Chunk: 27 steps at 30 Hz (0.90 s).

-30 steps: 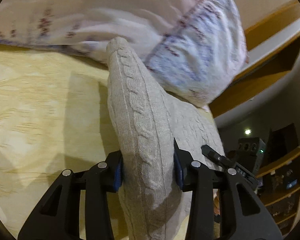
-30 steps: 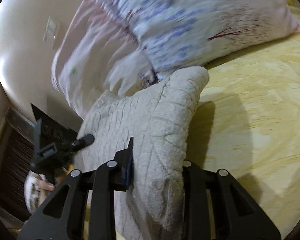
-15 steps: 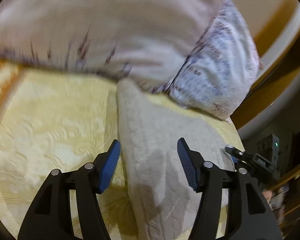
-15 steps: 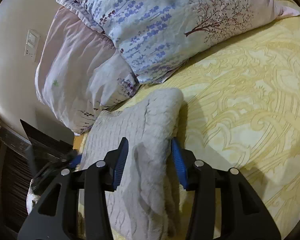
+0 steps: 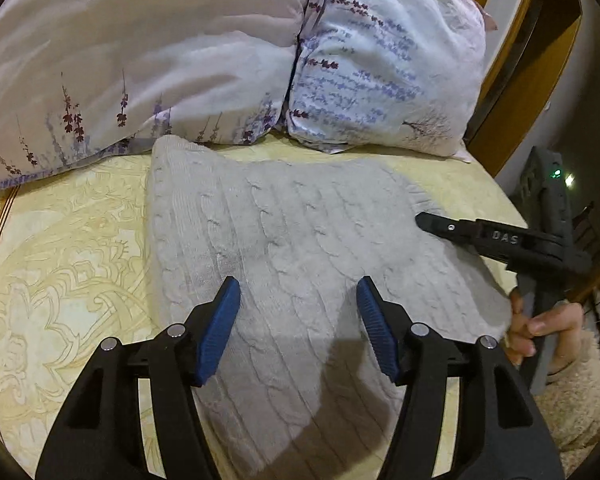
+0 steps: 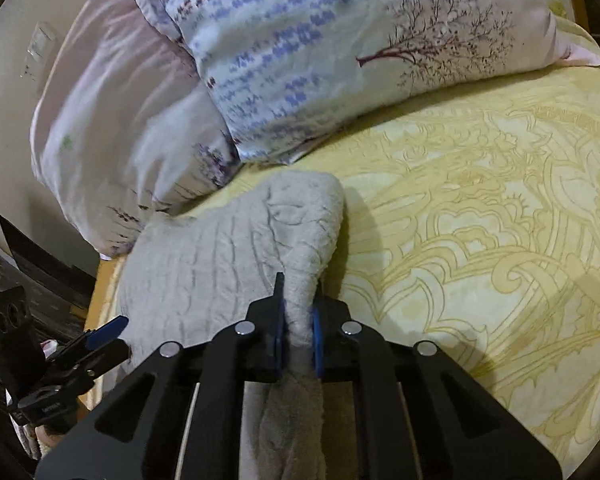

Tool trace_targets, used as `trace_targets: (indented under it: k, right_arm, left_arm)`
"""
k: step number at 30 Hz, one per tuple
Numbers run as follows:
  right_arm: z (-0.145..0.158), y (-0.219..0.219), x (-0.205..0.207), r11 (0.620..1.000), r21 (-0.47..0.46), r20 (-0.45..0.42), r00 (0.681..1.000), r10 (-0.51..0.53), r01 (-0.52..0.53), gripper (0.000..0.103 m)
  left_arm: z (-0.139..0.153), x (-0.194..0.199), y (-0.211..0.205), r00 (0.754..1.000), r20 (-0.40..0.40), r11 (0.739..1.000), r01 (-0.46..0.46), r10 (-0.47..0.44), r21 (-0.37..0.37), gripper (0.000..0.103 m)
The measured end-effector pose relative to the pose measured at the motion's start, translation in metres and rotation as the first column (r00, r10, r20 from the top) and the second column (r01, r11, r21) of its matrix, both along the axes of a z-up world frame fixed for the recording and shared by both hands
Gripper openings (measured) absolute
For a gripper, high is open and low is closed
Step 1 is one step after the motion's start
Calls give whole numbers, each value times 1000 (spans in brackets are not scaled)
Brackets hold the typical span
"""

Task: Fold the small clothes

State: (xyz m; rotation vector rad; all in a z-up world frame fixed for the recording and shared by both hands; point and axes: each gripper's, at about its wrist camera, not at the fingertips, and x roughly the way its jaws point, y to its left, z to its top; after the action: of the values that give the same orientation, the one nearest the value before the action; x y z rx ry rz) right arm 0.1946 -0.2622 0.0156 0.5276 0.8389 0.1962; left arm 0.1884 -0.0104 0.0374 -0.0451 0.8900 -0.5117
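Observation:
A grey cable-knit sweater (image 5: 292, 240) lies spread on the yellow patterned bedspread (image 5: 60, 264), close under the pillows. My left gripper (image 5: 298, 320) is open just above the sweater's near part, blue pads apart, holding nothing. My right gripper (image 6: 298, 320) is shut on a raised ridge of the sweater (image 6: 228, 248) along its right edge. In the left wrist view the right gripper (image 5: 432, 222) reaches in from the right over the sweater's far corner. In the right wrist view the left gripper (image 6: 108, 330) shows at the lower left.
Two floral pillows (image 5: 160, 52) (image 5: 384, 56) lie at the head of the bed, touching the sweater's far edge. A wooden headboard (image 5: 512, 60) stands at the right. The bedspread (image 6: 480, 220) stretches out to the right of the sweater.
My left gripper has opened and let go of the sweater, which now lies flatter. My right gripper opened half a second ago and has shut again on the sweater's edge.

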Motion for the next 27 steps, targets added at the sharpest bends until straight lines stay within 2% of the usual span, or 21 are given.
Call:
trace_targets:
  k: [2, 3, 6, 8, 10, 14, 17, 22, 27]
  right_arm:
    - [5, 1, -3, 999, -45, 4, 1000, 1, -1, 25]
    - [11, 2, -9, 997, -72, 29, 1000, -5, 7, 36]
    - [29, 7, -37, 993, -116, 134, 991, 14, 1, 38]
    - [41, 16, -59, 988, -151, 211, 975, 70, -38, 37]
    - [46, 27, -71, 981, -175, 242, 962, 125, -84, 33]
    - [38, 51, -77, 956, -236, 194, 955, 223, -175, 29]
    - [27, 62, -72, 937, -309, 140, 966, 216, -165, 28]
    - [17, 70, -66, 920, -366, 100, 977, 191, -142, 28]
    - [18, 70, -69, 918, -375, 108, 977, 183, -130, 28]
  left_arm:
    - [0, -1, -2, 1000, 10, 1000, -5, 5, 16, 62]
    - [1, -3, -1, 1000, 18, 1000, -10, 9, 13, 62]
    - [10, -14, 11, 998, 51, 999, -20, 22, -27, 62]
    - [16, -27, 23, 997, 72, 999, -35, 38, -42, 63]
    - [19, -36, 28, 994, 96, 998, -53, 55, -17, 63]
    - [10, -42, 27, 991, 106, 989, -97, 86, 109, 63]
    - [1, -39, 24, 991, 91, 982, -112, 99, 154, 67]
    - [-5, -32, 19, 991, 74, 975, -123, 111, 186, 70]
    - [-9, -32, 23, 989, 58, 974, -144, 136, 175, 77]
